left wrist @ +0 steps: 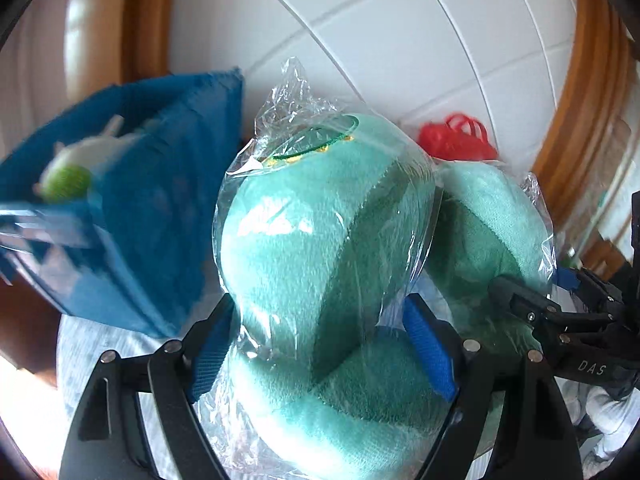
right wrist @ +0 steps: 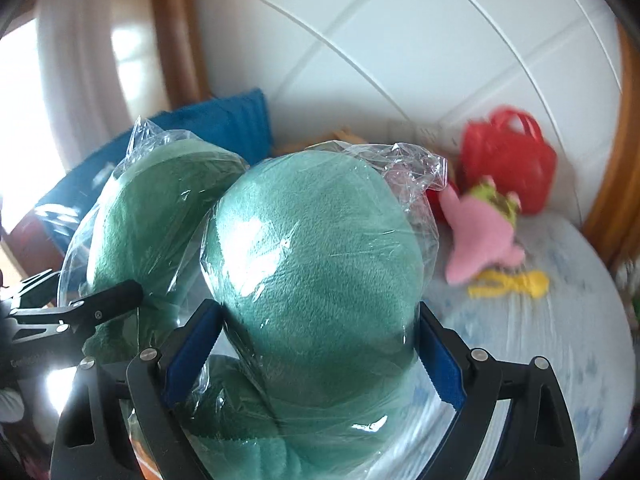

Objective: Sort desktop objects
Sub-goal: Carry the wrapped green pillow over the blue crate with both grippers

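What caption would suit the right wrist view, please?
Right gripper clamps a plastic-wrapped green plush toy beside the left gripper's matching one.

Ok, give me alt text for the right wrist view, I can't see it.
The right claw grips a green plush toy sealed in a clear bag. The left claw holds a second bagged plush beside it. Behind lie a pink plush, red bag and blue bin.
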Tool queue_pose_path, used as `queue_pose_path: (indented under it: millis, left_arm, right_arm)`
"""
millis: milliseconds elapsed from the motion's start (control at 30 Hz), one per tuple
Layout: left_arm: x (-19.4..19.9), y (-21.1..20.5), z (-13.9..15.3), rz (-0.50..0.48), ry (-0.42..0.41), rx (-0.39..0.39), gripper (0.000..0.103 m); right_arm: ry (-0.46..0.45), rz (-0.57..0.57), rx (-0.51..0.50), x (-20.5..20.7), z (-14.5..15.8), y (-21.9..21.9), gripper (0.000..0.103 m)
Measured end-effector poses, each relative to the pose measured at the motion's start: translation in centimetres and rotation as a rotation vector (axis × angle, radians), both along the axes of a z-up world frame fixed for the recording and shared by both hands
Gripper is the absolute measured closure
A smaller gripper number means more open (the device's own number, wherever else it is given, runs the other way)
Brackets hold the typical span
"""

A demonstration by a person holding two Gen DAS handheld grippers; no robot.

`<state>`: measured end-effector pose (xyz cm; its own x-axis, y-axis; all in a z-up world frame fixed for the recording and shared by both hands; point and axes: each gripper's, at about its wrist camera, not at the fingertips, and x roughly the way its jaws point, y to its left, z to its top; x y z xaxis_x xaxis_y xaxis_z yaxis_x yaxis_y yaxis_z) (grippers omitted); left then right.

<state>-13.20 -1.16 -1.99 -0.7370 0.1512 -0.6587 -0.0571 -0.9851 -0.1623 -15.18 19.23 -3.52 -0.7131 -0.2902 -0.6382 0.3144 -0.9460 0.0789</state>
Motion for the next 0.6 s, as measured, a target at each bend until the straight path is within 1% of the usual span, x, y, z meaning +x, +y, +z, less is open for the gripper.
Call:
queue_pose_path:
  millis: [100, 200, 300, 433, 533, 600]
  left_arm:
    - [0.8, -2.8, 3.3, 0.051, 0.046, -0.005, 0.021]
    - [1.4, -6.0, 5.9, 0.091, 0.081, -0.008, 0.021]
    - [1.4, -9.5, 8.2, 0.126, 0.118, -0.023, 0.021]
    - [0.0, -15.1, 10.8, 0.163, 0.157, -0.050, 0.021]
    - [-1.2, -19.8, 12.3, 0.172, 0.177, -0.069, 0.021]
    - [-3.0, -23.3, 13.3, 0.173, 0.183, -0.083, 0.020]
  right_arm:
    - [0.047, 0.058, -0.001, 0.0, 3.0, -2.4, 0.010]
    - [0.091, 0.121, -0.007, -0.2, 5.8, -5.7, 0.010]
    - [0.120, 0.161, -0.024, -0.8, 7.8, -9.1, 0.010]
    - [0.159, 0.198, -0.044, -2.2, 9.9, -14.5, 0.010]
    - [0.176, 0.213, -0.062, -4.2, 11.0, -19.2, 0.010]
    - [0.187, 0.218, -0.073, -6.0, 11.8, -22.7, 0.010]
